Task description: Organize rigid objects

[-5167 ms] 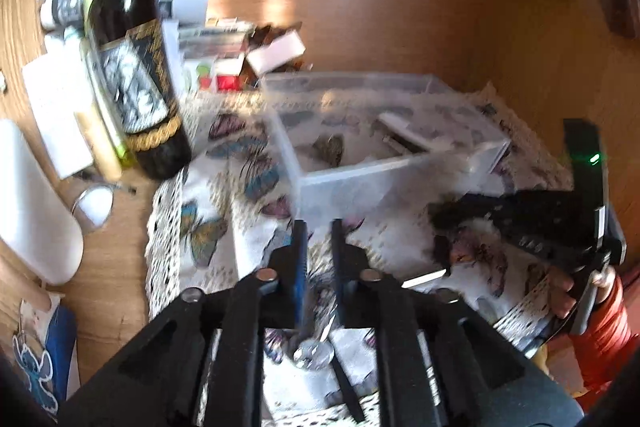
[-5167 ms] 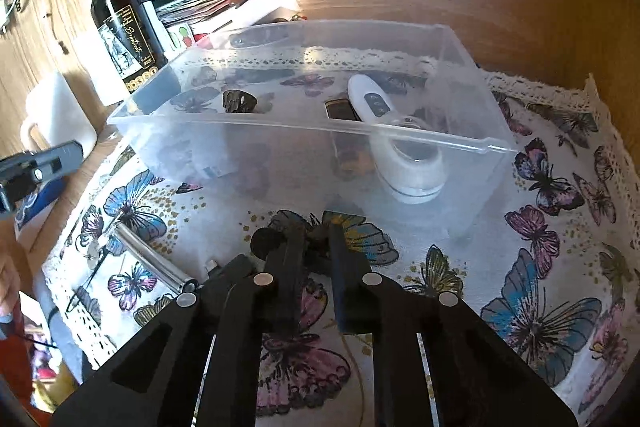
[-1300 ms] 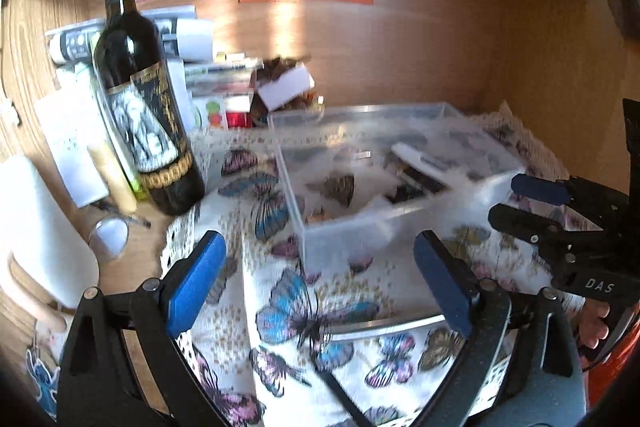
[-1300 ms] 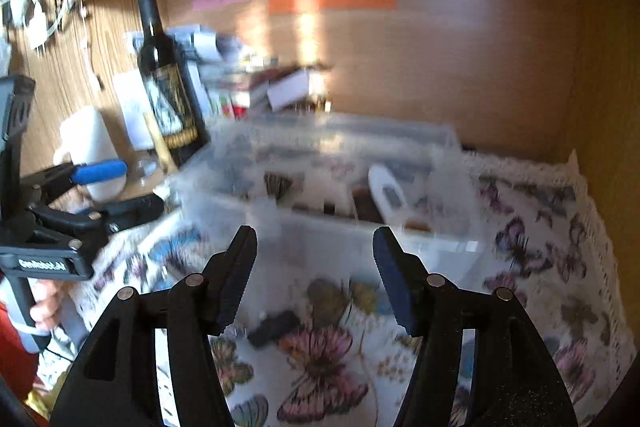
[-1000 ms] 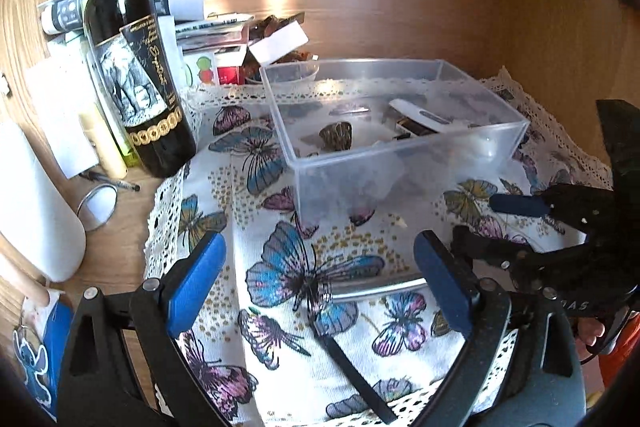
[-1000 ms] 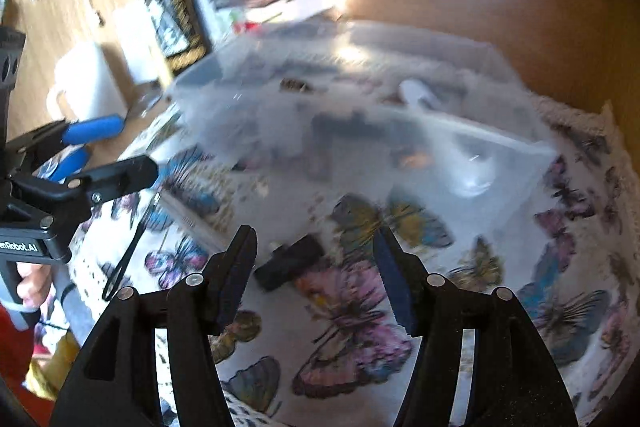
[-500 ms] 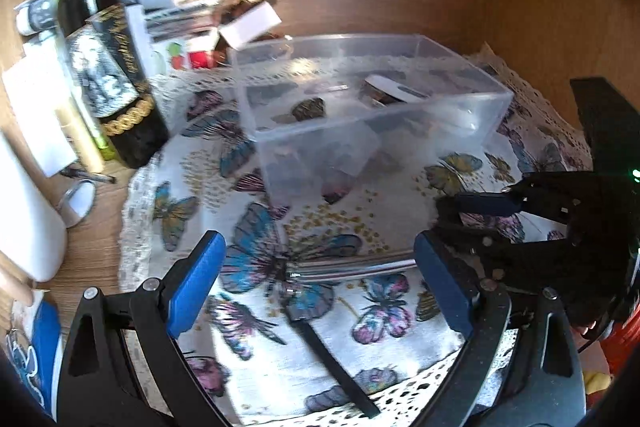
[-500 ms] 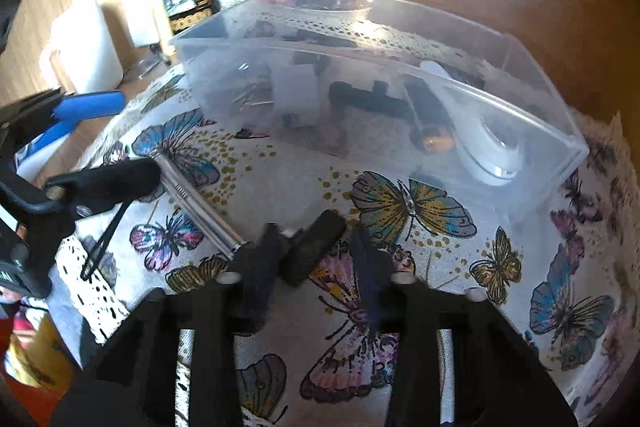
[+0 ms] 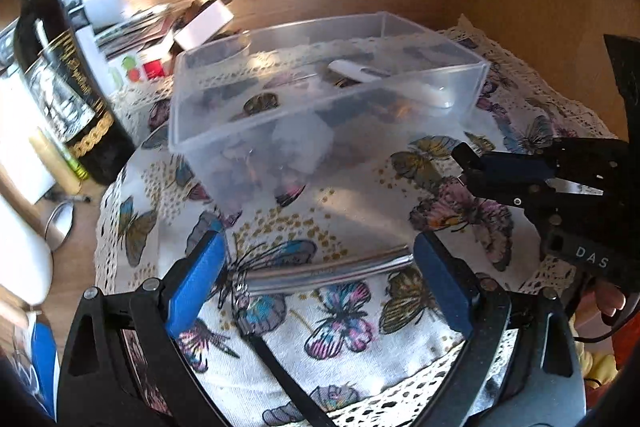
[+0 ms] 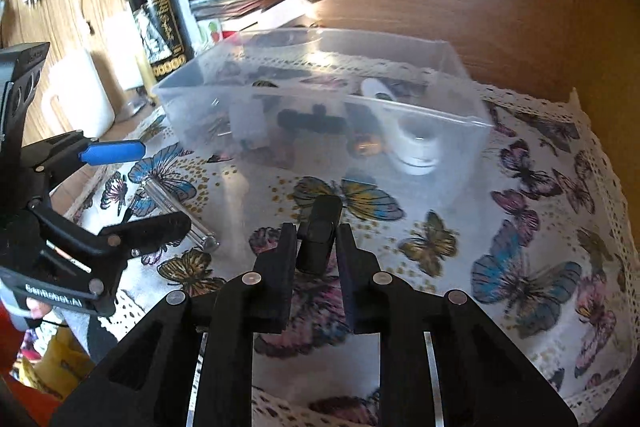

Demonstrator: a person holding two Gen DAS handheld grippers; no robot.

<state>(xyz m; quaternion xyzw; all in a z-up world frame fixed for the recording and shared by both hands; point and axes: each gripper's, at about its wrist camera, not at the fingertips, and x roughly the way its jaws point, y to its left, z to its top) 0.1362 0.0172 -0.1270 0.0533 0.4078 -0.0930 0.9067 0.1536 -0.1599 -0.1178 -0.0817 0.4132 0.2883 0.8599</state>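
The right gripper (image 10: 316, 243) is now shut on the small black block (image 10: 319, 235). 1 sec ago its jaws were wide apart & the block lay loose on the butterfly cloth (image 10: 520, 267). Now the block sits betw. the 2 fingers, its far end sticking out toward the clear box (image 10: 460, 67). The left gripper (image 9: 320, 267) was shut tight 5 sec ago; now it is wide open over the silver metal rod (image 9: 328, 273). In the left view the right gripper's jaws look closed too, not spread like before.

Home desk nook: wine bottle (image 10: 160, 15), butterfly tablecloth (image 10: 520, 267).
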